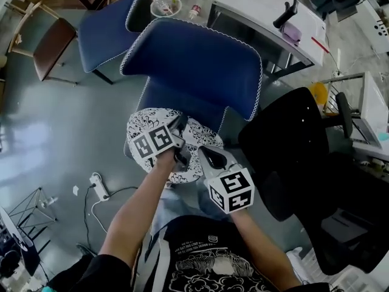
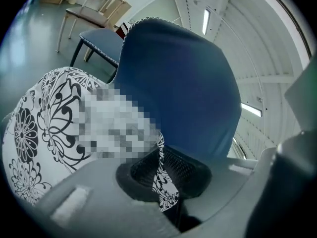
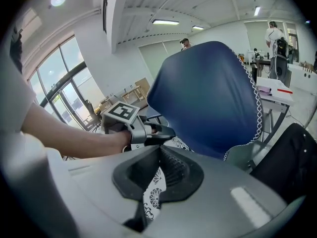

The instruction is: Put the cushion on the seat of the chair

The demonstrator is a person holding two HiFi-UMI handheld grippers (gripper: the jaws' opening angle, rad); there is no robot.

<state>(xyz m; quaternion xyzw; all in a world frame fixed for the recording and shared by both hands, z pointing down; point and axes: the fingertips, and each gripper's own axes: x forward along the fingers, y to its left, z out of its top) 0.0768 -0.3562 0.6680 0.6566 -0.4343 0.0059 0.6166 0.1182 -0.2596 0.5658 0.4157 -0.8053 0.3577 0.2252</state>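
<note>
We held the cushion (image 1: 143, 121) with both grippers at the near edge of the blue chair (image 1: 194, 66). Its white cover with black flowers spread out just near of the backrest. A strip of blue seat showed between the backrest and the cushion. We could not tell whether the cushion touched the seat or hung above it.

The left gripper (image 1: 180, 126) was clenched on the cushion. In the left gripper view a thin fold of patterned cloth (image 2: 166, 182) ran pinched between the two pads, and the rest of the cushion bulged to the left. The right gripper (image 1: 206, 152) gripped the cushion too, just right of the left one. In the right gripper view the jaws stood closed on a fold of the same cloth (image 3: 153, 195), with the left gripper beyond them, to the left of the backrest.

A black chair (image 1: 292, 145) stood just to the right of the blue one. A second blue chair (image 1: 106, 32) stood farther off, and a wooden chair (image 1: 51, 44) stood left of it. A white desk (image 1: 267, 11) stood at the far right, and a power strip (image 1: 99, 187) lay on the floor (image 1: 61, 132) to our left.
</note>
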